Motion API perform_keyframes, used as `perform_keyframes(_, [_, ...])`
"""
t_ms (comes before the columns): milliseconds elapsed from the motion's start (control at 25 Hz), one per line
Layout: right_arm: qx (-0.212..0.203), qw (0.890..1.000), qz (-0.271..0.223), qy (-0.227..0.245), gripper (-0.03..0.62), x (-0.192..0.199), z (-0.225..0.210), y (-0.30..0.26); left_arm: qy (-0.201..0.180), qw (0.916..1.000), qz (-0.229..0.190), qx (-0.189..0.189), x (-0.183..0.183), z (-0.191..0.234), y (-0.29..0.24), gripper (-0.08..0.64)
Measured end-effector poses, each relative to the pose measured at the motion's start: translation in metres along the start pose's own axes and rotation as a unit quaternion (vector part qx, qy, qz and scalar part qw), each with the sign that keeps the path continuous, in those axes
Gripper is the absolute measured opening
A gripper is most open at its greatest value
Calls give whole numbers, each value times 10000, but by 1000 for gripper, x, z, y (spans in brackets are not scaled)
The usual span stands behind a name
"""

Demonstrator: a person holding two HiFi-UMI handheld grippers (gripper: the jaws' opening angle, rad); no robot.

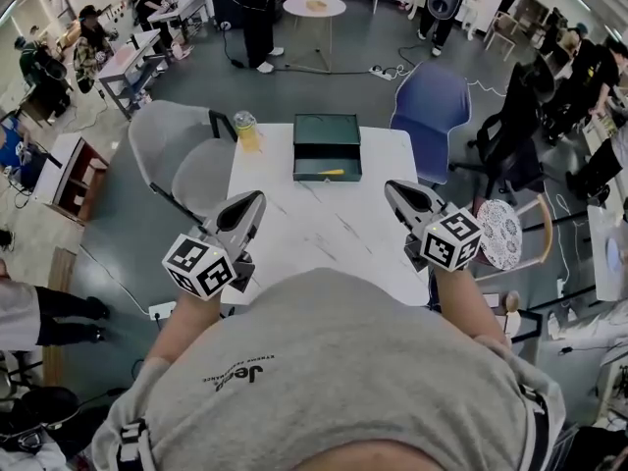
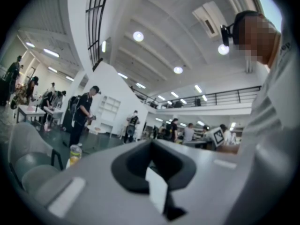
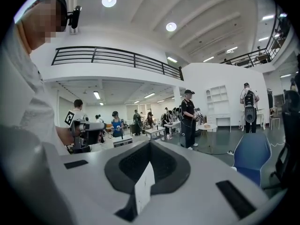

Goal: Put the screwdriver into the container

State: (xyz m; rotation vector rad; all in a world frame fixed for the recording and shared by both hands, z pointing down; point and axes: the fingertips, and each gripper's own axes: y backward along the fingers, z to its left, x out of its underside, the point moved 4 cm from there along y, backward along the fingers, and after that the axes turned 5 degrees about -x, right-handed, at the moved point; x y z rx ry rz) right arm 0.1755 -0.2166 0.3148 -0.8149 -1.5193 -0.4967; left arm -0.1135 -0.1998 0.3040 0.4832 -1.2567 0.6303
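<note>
The left hand-held gripper (image 1: 253, 202) and the right hand-held gripper (image 1: 395, 192) both hang over the near edge of the table (image 1: 324, 229), close to the person's chest. Each has its jaws pressed together on nothing; each gripper's own view shows smooth grey jaw shells meeting along a seam around a dark, ribbed hollow. Neither touches anything on the table. The screwdriver (image 1: 332, 173), a slim yellow bar, lies well apart from both, at the far side of the table, inside the open front part of the container (image 1: 300, 165). Judged from this, the placing looks done, and the step in hand is a check and a rest. It is done well by holding both closed grippers back from the box so nothing nudges it, and by looking that the tool lies flat and wholly within the walls rather than propped on a rim; from here it appears to, though it is small in the picture. The container is a dark green rectangular box with a flat, matte upper panel and low straight walls. The table top is white, glossy and faintly veined like marble. A clear bottle (image 1: 245, 130) of yellow liquid stands just left of the box, and a grey chair (image 1: 182, 155) and a blue chair (image 1: 432, 101) flank the table.
</note>
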Motion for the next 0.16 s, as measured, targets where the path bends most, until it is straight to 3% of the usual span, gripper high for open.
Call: perform_keyframes(160, [-20, 10000, 42, 17, 8, 0, -3, 0, 7, 10000, 1, -23, 0, -1, -3, 0])
